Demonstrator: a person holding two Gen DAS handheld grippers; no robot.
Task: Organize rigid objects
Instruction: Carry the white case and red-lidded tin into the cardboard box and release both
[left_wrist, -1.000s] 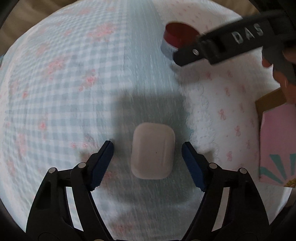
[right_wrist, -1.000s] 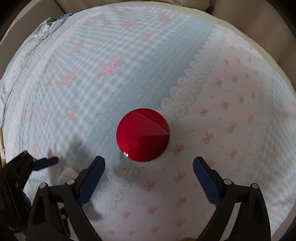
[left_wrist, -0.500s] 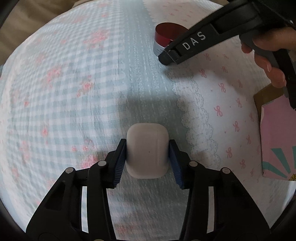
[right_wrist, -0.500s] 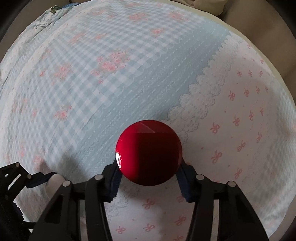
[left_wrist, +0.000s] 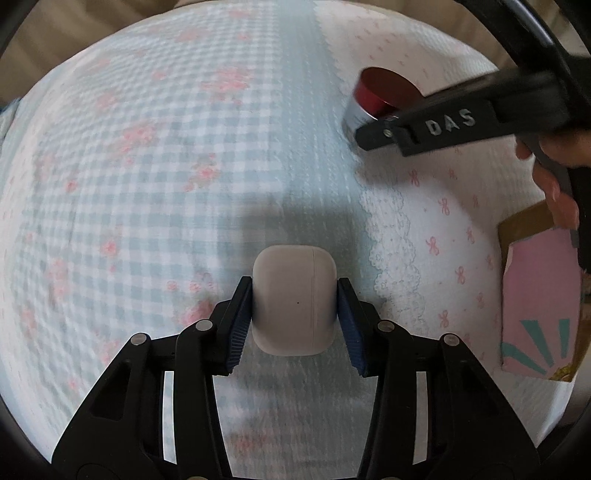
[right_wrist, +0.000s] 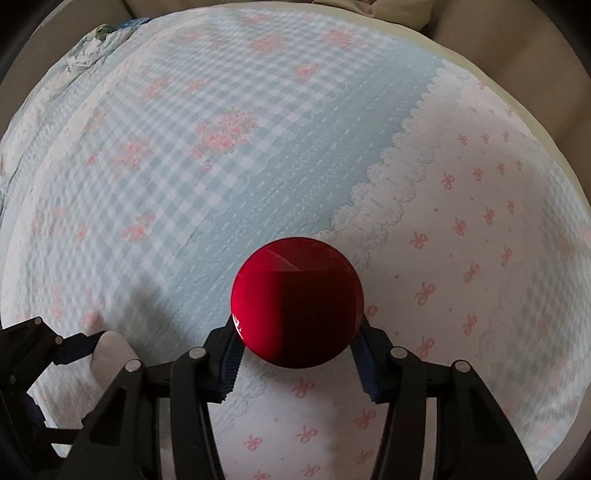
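Two objects gripped above the bedspread

A white earbud case (left_wrist: 294, 304) is clamped in the left tool (left_wrist: 294, 319); a red-lidded jar (right_wrist: 297, 302) is clenched by the right tool (right_wrist: 295, 356).

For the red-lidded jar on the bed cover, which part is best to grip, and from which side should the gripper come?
Grip the red-lidded jar across its round side wall, just under the lid, coming from straight above. It stands upright, so its flat top faces up and opposite sides are free. The right gripper holds it this way, pads pressing on both sides.
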